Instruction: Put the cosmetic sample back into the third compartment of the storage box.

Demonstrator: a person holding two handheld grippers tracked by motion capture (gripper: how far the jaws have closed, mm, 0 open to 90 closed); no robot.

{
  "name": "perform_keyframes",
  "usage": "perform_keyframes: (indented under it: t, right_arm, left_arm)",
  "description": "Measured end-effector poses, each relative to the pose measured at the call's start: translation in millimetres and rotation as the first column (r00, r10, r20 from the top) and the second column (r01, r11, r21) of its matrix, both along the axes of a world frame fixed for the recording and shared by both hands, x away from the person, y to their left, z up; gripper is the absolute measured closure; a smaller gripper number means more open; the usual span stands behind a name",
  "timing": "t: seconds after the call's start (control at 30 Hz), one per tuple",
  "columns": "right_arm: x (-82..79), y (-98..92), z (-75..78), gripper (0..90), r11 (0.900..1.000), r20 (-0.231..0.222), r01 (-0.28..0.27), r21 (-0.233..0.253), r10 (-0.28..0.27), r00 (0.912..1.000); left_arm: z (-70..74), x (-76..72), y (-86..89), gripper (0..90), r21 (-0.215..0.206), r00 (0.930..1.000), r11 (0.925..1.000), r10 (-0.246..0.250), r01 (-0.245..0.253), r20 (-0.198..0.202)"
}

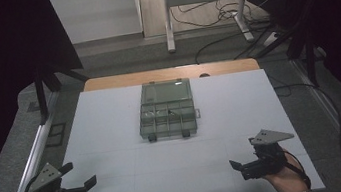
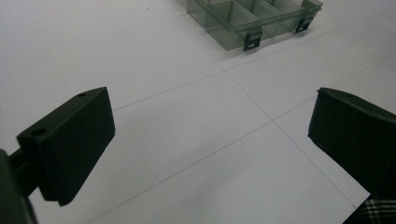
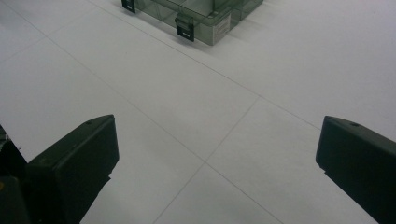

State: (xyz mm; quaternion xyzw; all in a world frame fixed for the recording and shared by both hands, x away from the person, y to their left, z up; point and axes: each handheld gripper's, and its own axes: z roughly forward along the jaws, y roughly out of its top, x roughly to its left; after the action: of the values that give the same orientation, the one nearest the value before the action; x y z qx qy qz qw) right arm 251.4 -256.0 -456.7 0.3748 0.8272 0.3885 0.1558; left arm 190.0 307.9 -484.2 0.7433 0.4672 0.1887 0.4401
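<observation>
A translucent grey-green compartment box (image 1: 168, 109) lies in the middle of the white table top (image 1: 113, 134). Its lid is laid open toward the far side and two black latches face me. The box also sits at the top of the left gripper view (image 2: 254, 18) and of the right gripper view (image 3: 201, 11). My left gripper (image 1: 79, 174) is held at the near left corner, open and holding nothing (image 2: 210, 135). At the near right, my right gripper (image 1: 243, 154) is also open over bare table (image 3: 215, 158). Both are well short of the box.
A wooden strip (image 1: 170, 74) edges the table's far side. Metal rails (image 1: 27, 166) run along both sides. Desk legs (image 1: 168, 20) and loose cables (image 1: 228, 14) are on the floor beyond. Dark curtains hang left and right.
</observation>
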Motion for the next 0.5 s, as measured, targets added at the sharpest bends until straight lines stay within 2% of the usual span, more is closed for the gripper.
perform_keyframes:
  t: [0.5]
  right_arm:
    - [-15.4,-20.7,0.8,0.0,0.998,0.018,0.066,0.016,-0.066,0.9977]
  left_arm:
    - [0.1,-0.5,-0.4,0.9,0.002,1.0,1.0,0.0,0.0,0.005]
